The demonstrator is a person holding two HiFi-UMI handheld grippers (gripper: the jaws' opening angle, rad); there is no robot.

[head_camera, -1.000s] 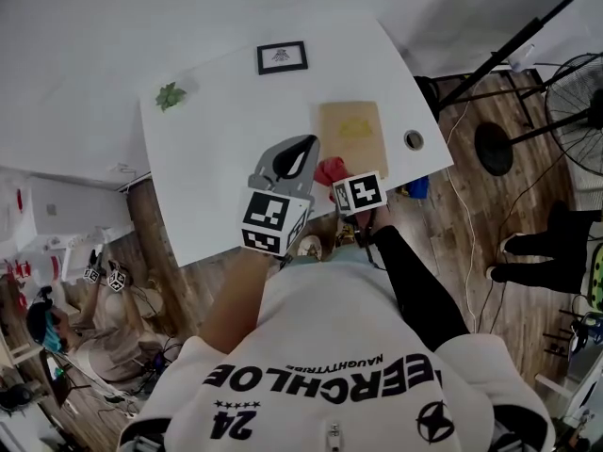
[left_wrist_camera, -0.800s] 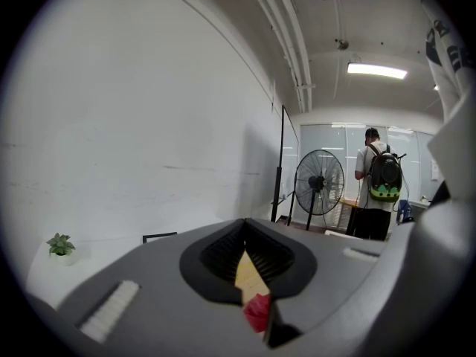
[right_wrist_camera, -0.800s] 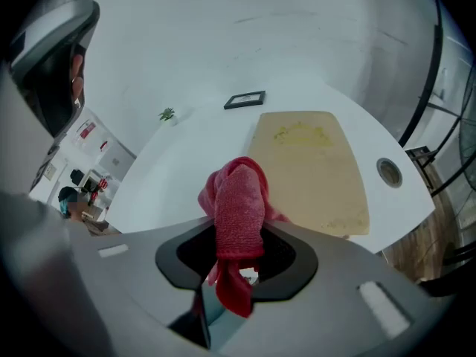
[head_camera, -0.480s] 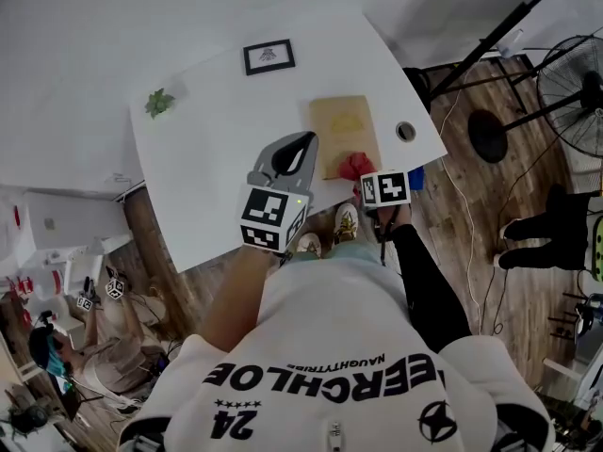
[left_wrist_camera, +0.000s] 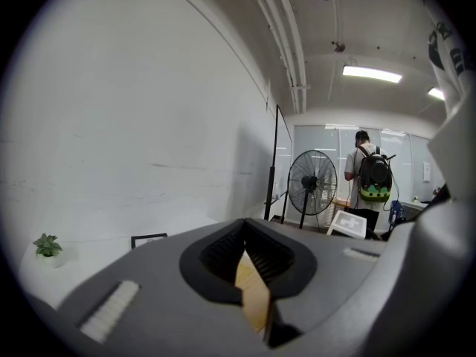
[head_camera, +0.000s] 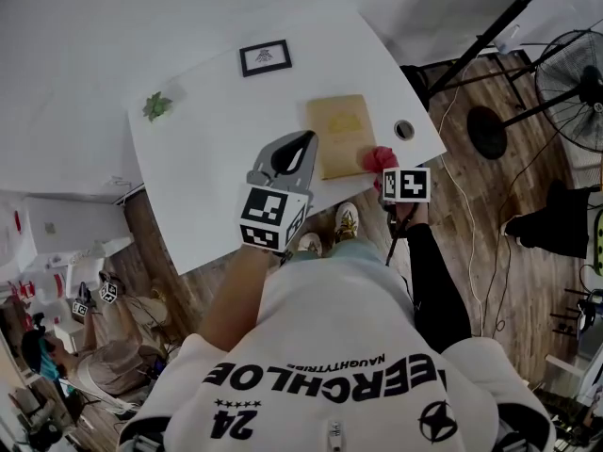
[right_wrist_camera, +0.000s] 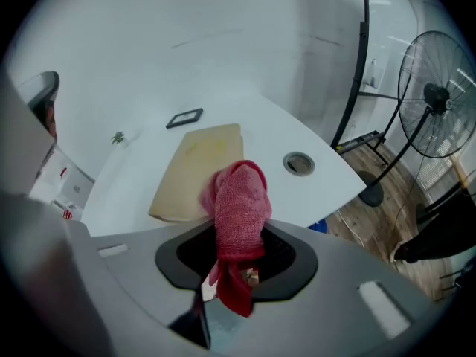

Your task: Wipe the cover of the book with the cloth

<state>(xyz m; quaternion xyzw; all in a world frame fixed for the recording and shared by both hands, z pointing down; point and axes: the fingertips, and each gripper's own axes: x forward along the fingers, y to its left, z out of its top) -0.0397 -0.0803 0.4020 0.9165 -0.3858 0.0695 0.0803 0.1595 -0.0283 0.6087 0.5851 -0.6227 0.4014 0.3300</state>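
While the right gripper pinches the cloth beside the book, left gripper closed and empty, wiping likely needs an inward sweep.

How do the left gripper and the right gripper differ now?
The right gripper is shut on the red cloth; the left gripper is shut and empty. The right gripper is by the book's near right corner, the left gripper by its left edge. Both face the book.
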